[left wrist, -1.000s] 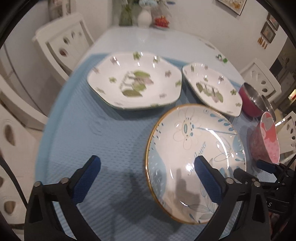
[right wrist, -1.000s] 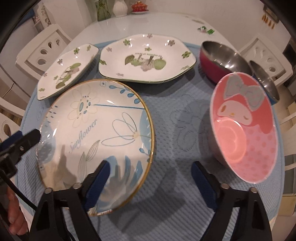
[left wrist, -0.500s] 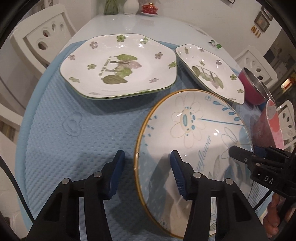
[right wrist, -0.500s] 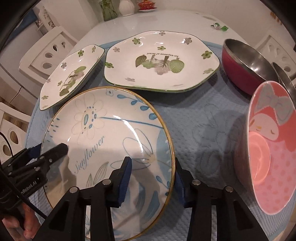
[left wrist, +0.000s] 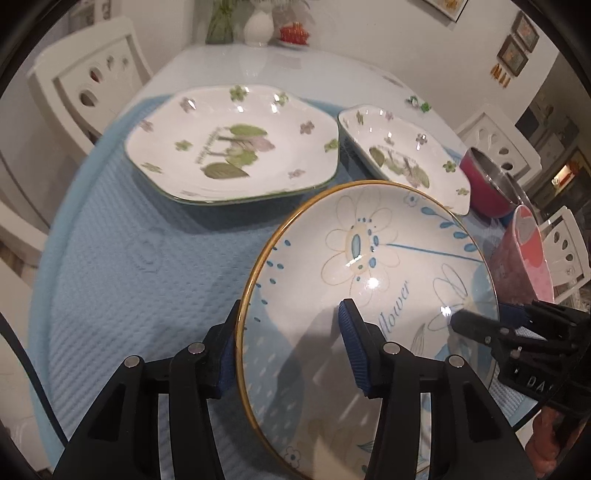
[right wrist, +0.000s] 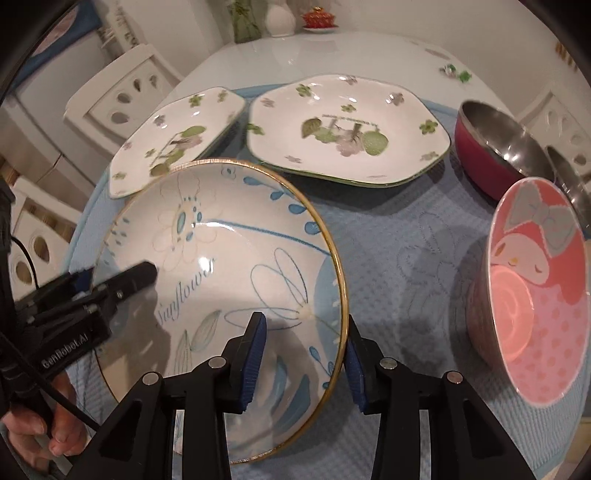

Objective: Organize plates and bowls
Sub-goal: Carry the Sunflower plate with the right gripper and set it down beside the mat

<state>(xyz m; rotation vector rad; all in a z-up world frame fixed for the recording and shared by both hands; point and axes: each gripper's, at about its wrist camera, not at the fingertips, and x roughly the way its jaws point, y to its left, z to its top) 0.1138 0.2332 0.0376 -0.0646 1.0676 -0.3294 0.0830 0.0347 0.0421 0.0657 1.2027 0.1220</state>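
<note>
A round gold-rimmed "Sunflower" plate [left wrist: 369, 280] [right wrist: 221, 258] is held off the blue mat by both grippers. My left gripper [left wrist: 288, 350] is shut on its left rim. My right gripper [right wrist: 303, 358] is shut on its right rim. A large white plate with a green print [left wrist: 236, 147] [right wrist: 347, 129] and a smaller matching plate [left wrist: 402, 155] [right wrist: 177, 140] lie behind it. A pink character bowl [right wrist: 535, 291] [left wrist: 528, 254] and a red steel-lined bowl [right wrist: 495, 147] [left wrist: 487, 184] stand to the right.
A blue textured mat [left wrist: 129, 266] covers the near part of a white table [left wrist: 258, 62]. White chairs [left wrist: 92, 81] stand around it. A vase [right wrist: 279, 18] and a small red dish [right wrist: 316, 18] sit at the far edge. Another steel bowl [right wrist: 569, 173] is behind the pink one.
Both grippers have closed onto the Sunflower plate's opposite rims, and the plate has risen off the mat, tilted.
</note>
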